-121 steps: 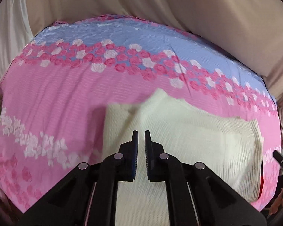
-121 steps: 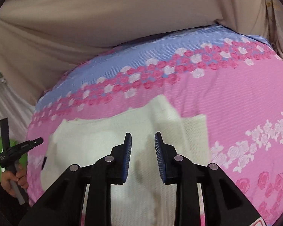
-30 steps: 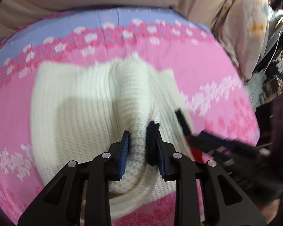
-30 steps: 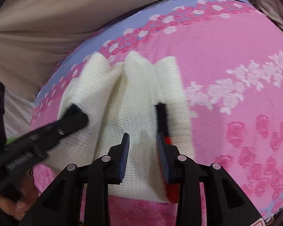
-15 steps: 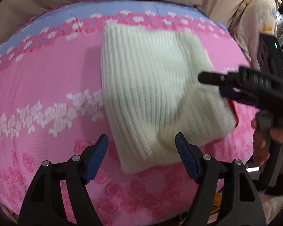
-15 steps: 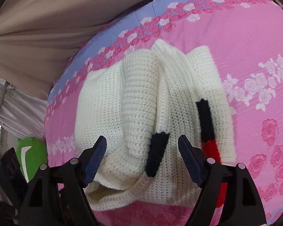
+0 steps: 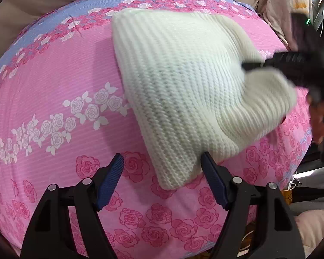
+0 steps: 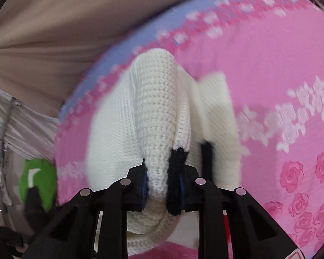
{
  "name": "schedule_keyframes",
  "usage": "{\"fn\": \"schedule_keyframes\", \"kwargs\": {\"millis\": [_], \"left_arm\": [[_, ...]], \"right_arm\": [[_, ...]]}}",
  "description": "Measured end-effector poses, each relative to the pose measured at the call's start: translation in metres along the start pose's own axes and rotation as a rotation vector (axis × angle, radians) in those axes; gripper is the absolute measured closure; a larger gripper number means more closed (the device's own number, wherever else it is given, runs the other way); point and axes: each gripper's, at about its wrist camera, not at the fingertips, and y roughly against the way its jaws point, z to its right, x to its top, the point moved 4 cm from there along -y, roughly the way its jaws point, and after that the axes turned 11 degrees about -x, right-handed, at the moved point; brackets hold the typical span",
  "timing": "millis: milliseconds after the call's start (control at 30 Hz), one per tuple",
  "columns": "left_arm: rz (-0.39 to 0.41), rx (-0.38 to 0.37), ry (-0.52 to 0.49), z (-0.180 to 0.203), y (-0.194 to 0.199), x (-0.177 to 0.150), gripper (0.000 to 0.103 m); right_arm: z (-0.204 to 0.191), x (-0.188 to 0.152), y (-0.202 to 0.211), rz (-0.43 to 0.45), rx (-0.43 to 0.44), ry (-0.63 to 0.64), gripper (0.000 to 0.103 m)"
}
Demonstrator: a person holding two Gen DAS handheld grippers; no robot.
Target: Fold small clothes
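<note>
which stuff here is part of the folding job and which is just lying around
Part of the job:
- white knit sweater
- right claw, closing on a sweater fold
- left claw, open over the sweater's near corner

Just there:
- pink rose bedsheet
- green object beside the bed
- beige curtain

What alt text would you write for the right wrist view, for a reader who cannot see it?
The right gripper is closing its jaws on a rolled sleeve of a white knitted sweater, at its black cuff. The sweater lies on a pink bedsheet with a rose pattern.

Both wrist views steep, close; share sweater (image 7: pixel 183 90), bedspread (image 7: pixel 54 86).
</note>
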Motion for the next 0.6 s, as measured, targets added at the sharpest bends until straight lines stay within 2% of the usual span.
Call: {"fn": "schedule_keyframes", "kwargs": {"millis": [33, 67, 133, 200, 300, 367, 433, 467, 500, 533, 567, 600], "left_arm": [[0.005, 0.005, 0.0, 0.0, 0.001, 0.0, 0.031], [0.019, 0.009, 0.005, -0.002, 0.005, 0.002, 0.031], [0.038, 0.002, 0.025, -0.005, 0.012, 0.004, 0.031], [0.07, -0.002, 0.054, -0.009, 0.023, 0.006, 0.032], [0.12, -0.007, 0.093, -0.015, 0.038, 0.015, 0.031], [0.142, -0.01, 0.109, -0.016, 0.042, 0.019, 0.031], [0.138, -0.006, 0.116, -0.017, 0.038, 0.023, 0.031], [0.131, 0.0, 0.117, -0.017, 0.036, 0.025, 0.031], [0.12, 0.007, 0.116, -0.016, 0.033, 0.026, 0.031], [0.114, 0.011, 0.111, -0.015, 0.032, 0.027, 0.031], [0.117, 0.013, 0.106, -0.013, 0.032, 0.027, 0.031], [0.118, 0.019, 0.099, -0.011, 0.032, 0.027, 0.031]], "right_arm": [[0.003, -0.003, 0.004, 0.018, 0.051, -0.044, 0.079], [0.001, -0.003, 0.013, 0.036, 0.078, -0.062, 0.074], [-0.005, -0.007, 0.041, 0.092, 0.102, -0.072, 0.066], [-0.012, -0.017, 0.059, 0.109, 0.108, -0.047, 0.047], [-0.02, -0.041, 0.064, 0.074, 0.091, 0.006, 0.039], [-0.024, -0.059, 0.049, 0.019, 0.082, 0.004, 0.038], [-0.026, -0.071, 0.032, 0.006, 0.074, 0.008, 0.038], [-0.03, -0.071, 0.029, 0.01, 0.067, 0.016, 0.046], [-0.035, -0.07, 0.03, 0.015, 0.094, 0.014, 0.088], [-0.037, -0.069, 0.038, 0.028, 0.143, -0.009, 0.093], [-0.037, -0.068, 0.055, 0.079, 0.178, -0.029, 0.093], [-0.036, -0.067, 0.068, 0.116, 0.181, -0.025, 0.093]]}}
